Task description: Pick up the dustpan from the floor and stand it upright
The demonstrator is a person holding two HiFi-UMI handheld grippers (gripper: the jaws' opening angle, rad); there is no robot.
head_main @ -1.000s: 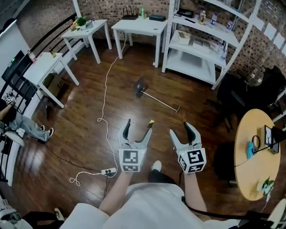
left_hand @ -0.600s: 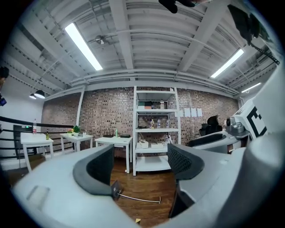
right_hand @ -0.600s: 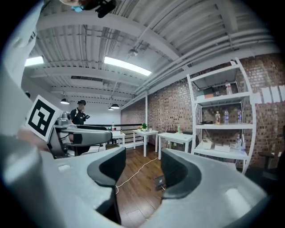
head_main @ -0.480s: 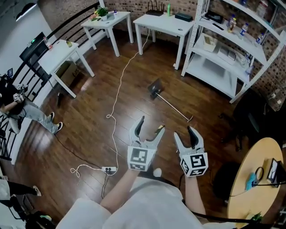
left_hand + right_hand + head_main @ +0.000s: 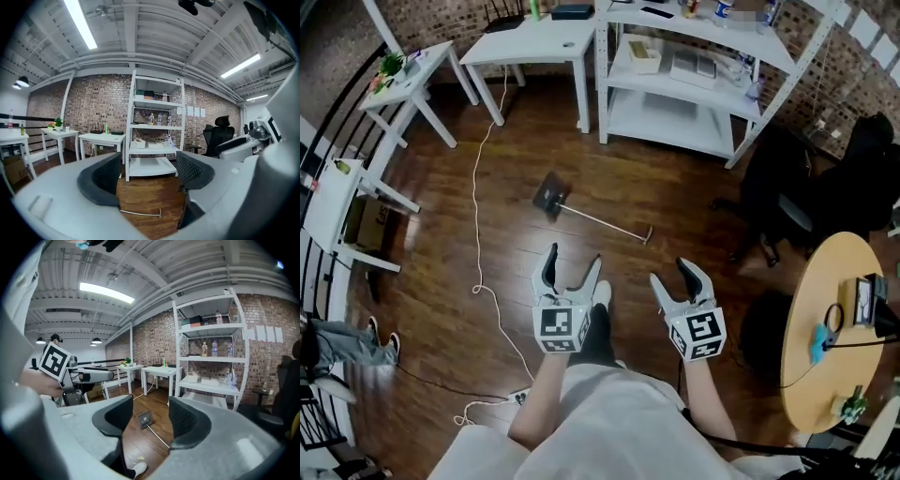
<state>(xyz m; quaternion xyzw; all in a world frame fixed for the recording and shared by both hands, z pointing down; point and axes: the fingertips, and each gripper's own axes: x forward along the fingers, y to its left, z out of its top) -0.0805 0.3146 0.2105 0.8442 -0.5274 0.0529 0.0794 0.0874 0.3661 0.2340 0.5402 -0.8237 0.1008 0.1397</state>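
Note:
The dustpan [image 5: 550, 194] lies flat on the dark wood floor, a dark pan with a long thin metal handle [image 5: 609, 224] running right toward me. My left gripper [image 5: 572, 261] hovers just short of the handle, open, nothing between its pads; the left gripper view shows only the handle's end [image 5: 141, 214] below its jaws. My right gripper [image 5: 672, 274] hangs to the right of the handle's end, jaws closing with nothing between them. The right gripper view frames the dustpan [image 5: 145, 418] between its open pads, well ahead of them.
A white shelf unit [image 5: 675, 103] stands behind the dustpan, with white tables [image 5: 530, 42] to its left. A white cable [image 5: 478, 253] runs down the floor at left. A black office chair [image 5: 783, 202] and a round wooden table [image 5: 834, 319] stand at right.
Both grippers have travelled forward across the floor toward the dustpan, which now lies closer, just beyond their tips. The right jaws have narrowed a little.

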